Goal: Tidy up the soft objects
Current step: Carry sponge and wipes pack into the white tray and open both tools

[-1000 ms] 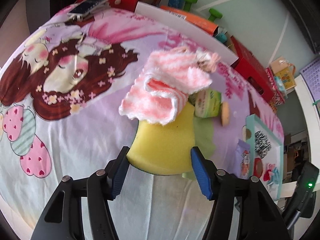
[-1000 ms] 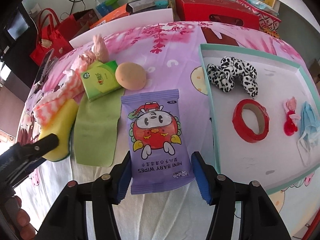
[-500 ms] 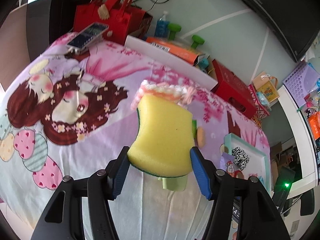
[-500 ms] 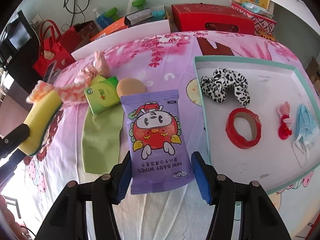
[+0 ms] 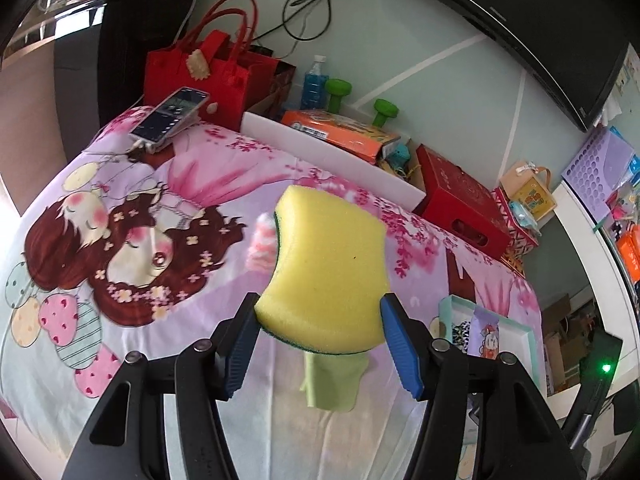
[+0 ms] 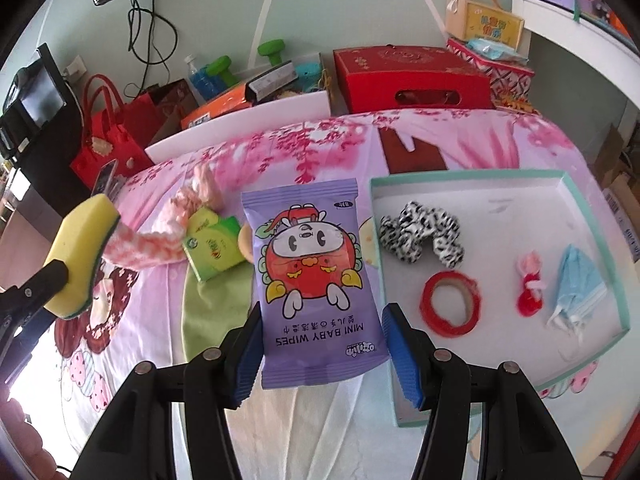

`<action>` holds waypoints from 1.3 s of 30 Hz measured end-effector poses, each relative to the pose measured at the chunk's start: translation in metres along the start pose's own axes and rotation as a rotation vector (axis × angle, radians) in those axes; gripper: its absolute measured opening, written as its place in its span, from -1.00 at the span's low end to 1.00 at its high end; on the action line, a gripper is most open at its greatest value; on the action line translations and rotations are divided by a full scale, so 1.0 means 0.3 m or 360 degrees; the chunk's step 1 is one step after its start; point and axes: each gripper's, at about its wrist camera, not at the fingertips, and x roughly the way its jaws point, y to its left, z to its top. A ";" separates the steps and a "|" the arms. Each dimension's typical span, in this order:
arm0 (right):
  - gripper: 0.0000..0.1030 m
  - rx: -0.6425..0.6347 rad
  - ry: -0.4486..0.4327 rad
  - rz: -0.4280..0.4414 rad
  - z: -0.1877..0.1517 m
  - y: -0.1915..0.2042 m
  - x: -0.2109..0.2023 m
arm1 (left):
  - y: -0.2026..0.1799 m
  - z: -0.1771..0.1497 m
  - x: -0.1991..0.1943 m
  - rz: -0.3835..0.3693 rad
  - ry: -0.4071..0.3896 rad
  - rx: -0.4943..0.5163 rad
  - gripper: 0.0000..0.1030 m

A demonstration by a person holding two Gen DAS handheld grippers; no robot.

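Observation:
My left gripper (image 5: 318, 340) is shut on a yellow sponge (image 5: 326, 272) with a green underside, held up above the patterned sheet. The same sponge (image 6: 78, 254) shows at the left of the right wrist view, with a pink-and-white fluffy cloth (image 6: 140, 246) hanging off its far edge down to the bed. My right gripper (image 6: 320, 344) is shut on a purple pack of baby wipes (image 6: 314, 280), lifted off the sheet. A green cloth (image 6: 216, 312) lies flat below, with a green tissue pack (image 6: 212, 242) at its far end.
A teal-rimmed white tray (image 6: 592, 216) at the right holds a spotted scrunchie (image 6: 420, 232), a red tape roll (image 6: 450, 308), a small pink-red toy (image 6: 530, 284) and a blue face mask (image 6: 576, 288). A phone (image 5: 170, 118), red bags and boxes line the bed's far edge.
Both grippers have risen. The sponge came off the sheet, and the pink cloth slid off its top to hang from its far edge. The wipes pack lifted too.

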 end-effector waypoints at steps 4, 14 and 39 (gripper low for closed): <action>0.17 0.0012 0.0002 -0.0033 0.037 -0.011 -0.010 | -0.048 0.006 0.031 -0.0012 0.0056 0.0035 0.20; 0.17 0.0148 -0.0013 -0.0084 0.125 -0.083 -0.001 | -0.191 0.042 0.118 -0.0015 0.0159 0.0129 0.20; 0.18 0.0635 -0.0123 -0.0524 0.086 -0.588 -0.052 | -0.713 -0.238 0.334 -0.0418 0.0355 0.0751 0.22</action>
